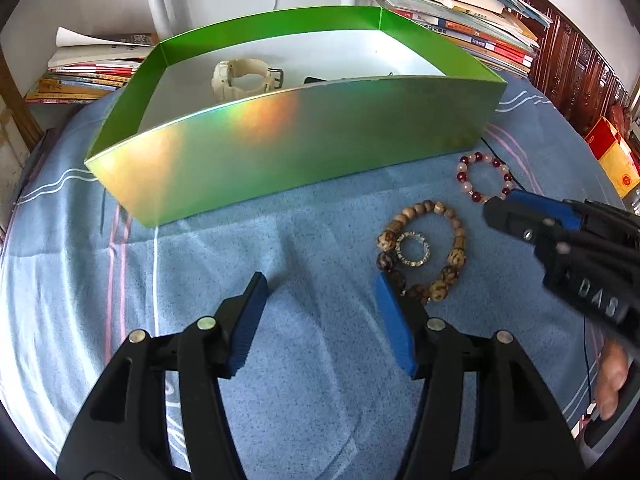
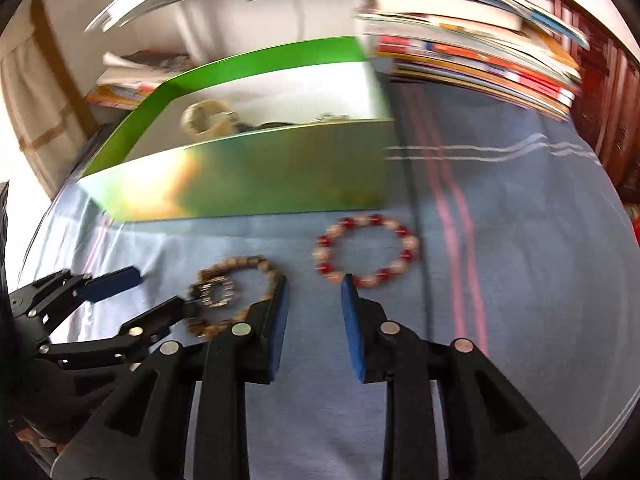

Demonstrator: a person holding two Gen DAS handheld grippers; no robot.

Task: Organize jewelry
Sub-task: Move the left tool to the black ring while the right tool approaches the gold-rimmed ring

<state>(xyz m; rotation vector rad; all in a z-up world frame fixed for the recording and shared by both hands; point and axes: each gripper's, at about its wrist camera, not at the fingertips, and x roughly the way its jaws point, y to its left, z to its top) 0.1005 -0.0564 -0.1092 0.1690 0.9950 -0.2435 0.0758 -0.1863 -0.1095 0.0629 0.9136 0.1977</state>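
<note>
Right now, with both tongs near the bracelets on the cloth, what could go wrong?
1. The small sparkly ring lies inside the wooden bead bracelet; the left tongs, open beside them, may catch both or knock the ring away.
2. The right tongs are open at the edge of the red and white bracelet; a grip on round beads may slip.
3. The two tongs are close and may collide.

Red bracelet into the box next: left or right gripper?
Right. Right gripper is open beside the red bracelet. Left gripper sits by the wooden bracelet.
</note>
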